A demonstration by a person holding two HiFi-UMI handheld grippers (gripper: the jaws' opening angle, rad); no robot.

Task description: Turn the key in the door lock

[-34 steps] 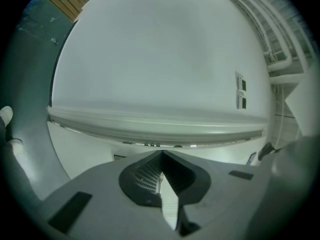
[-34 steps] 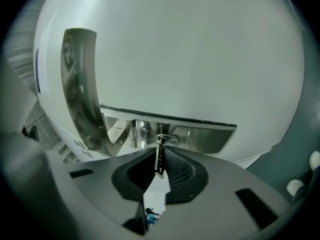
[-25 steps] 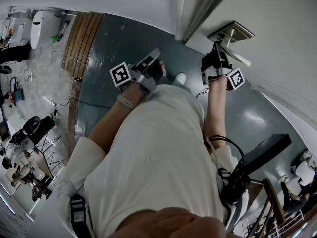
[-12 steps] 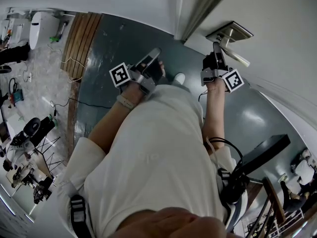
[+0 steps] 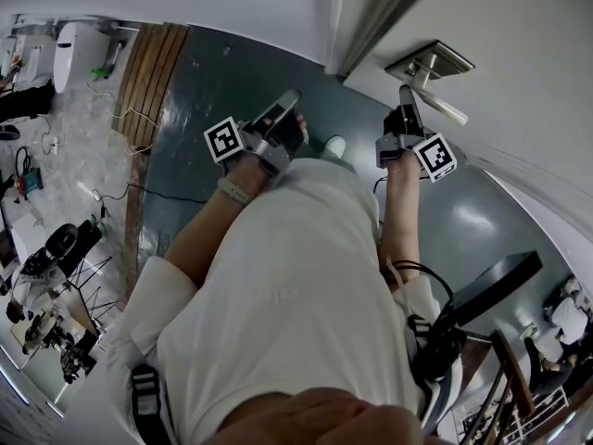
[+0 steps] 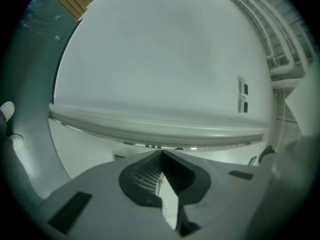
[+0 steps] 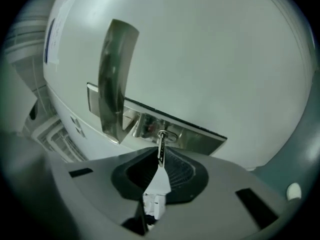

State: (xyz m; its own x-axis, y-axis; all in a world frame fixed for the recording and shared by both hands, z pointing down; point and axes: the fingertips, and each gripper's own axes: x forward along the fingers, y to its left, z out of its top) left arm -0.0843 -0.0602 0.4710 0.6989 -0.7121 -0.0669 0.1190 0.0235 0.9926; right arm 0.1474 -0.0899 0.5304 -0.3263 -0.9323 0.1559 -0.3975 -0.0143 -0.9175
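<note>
A silver key (image 7: 160, 146) sticks in the keyhole of the brushed metal lock plate (image 7: 192, 136), under the lever handle (image 7: 112, 79). My right gripper (image 7: 160, 158) points at the lock with the key's head between its jaws. Those jaws have just been opening, and a gap shows beside the key. In the head view the right gripper (image 5: 406, 93) reaches up to the lock plate (image 5: 431, 60) on the white door (image 5: 519, 54). My left gripper (image 5: 289, 102) hangs apart to the left with nothing in it. Its jaws (image 6: 162, 155) meet at the tips and face a white wall.
The door frame (image 5: 371, 17) stands between the two grippers. Below lie a grey floor (image 5: 199, 100), the person's white shoe (image 5: 336, 145), wooden boards (image 5: 153, 72) and a cable (image 5: 139, 188) at the left. A white rail (image 6: 150, 126) crosses the wall ahead of the left gripper.
The right gripper has rolled about its own axis at the lock, and its marker cube has swung round. The left gripper has stayed where it was.
</note>
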